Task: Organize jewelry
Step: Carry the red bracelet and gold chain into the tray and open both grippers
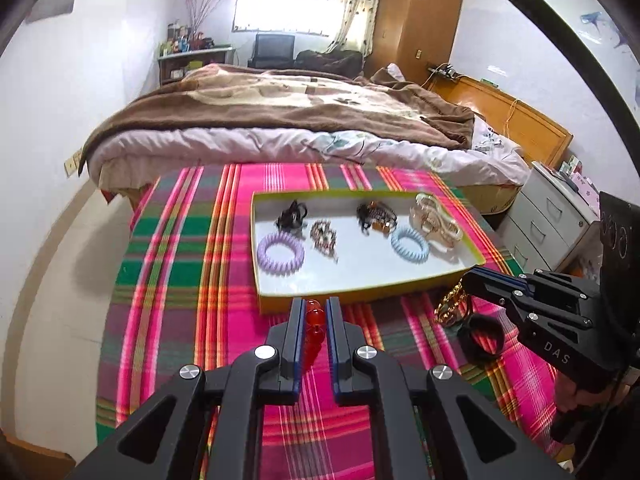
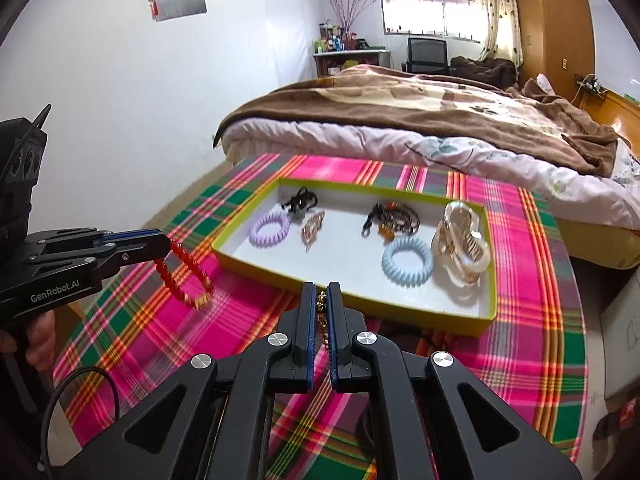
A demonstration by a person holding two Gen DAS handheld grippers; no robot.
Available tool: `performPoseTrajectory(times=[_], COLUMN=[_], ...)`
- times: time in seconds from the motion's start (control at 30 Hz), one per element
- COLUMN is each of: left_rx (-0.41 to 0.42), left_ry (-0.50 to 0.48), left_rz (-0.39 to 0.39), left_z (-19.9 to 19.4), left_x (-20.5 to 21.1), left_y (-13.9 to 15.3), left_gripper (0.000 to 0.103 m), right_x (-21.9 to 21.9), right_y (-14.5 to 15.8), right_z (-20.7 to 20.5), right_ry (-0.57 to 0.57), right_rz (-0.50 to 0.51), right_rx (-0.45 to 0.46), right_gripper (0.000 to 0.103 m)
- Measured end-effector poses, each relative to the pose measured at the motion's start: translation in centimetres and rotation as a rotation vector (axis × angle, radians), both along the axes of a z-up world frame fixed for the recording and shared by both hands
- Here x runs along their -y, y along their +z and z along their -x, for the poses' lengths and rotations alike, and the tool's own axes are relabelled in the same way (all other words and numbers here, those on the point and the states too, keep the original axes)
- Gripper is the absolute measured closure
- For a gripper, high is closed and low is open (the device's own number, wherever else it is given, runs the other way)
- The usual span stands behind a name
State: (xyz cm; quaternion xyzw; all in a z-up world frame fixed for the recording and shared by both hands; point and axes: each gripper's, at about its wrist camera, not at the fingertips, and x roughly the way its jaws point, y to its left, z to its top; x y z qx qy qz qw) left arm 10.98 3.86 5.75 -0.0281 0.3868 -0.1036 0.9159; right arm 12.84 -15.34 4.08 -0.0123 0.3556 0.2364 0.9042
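My left gripper (image 1: 313, 305) is shut on a red bead bracelet (image 1: 313, 332), held above the plaid cloth just in front of the yellow-rimmed tray (image 1: 372, 280); in the right wrist view the left gripper (image 2: 162, 246) shows at the left with the bracelet (image 2: 186, 270) hanging from it. My right gripper (image 2: 321, 290) is shut on a gold chain (image 2: 322, 316), near the tray's (image 2: 360, 304) front rim; in the left wrist view the right gripper (image 1: 470, 276) holds the chain (image 1: 452, 304) dangling. The tray holds a purple coil hair tie (image 1: 281, 254), a blue coil hair tie (image 1: 410, 245), a clear claw clip (image 1: 436, 220) and other pieces.
A black ring-shaped band (image 1: 482, 336) lies on the plaid cloth (image 1: 180, 280) under the right gripper. A bed (image 1: 300, 120) stands just behind the table. A white drawer unit (image 1: 548, 220) is at the right.
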Motion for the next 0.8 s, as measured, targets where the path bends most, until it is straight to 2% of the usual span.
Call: performPoseTrajectory(times=[0.27, 0.47, 0.63, 0.8], left_rx=[0.039, 0.04, 0.029, -0.018], left_ry=[-0.02, -0.045, -0.062, -0.064], left_rz=[0.014, 0.037, 0.035, 0.035], left_z=[-2.2, -4.9, -7.2, -9.6], left_x=[0.5, 1.5, 2.6, 2.7], left_y=[3.0, 4.1, 3.5, 1.5], left_gripper=[0.093, 0.093, 0.093, 0.093], right_x=[0.3, 0.3, -0.2, -0.7], right_y=[1.8, 2.2, 1.7, 0.4], right_z=[-1.7, -3.8, -6.0, -8.4], right_ry=[-0.011, -0.018, -0.015, 0.001], right_rz=[-0.018, -0.026, -0.002, 0.005], right_rx=[0.024, 0.011, -0.004, -0.044], right_gripper=[0.098, 0.098, 0.098, 0.098])
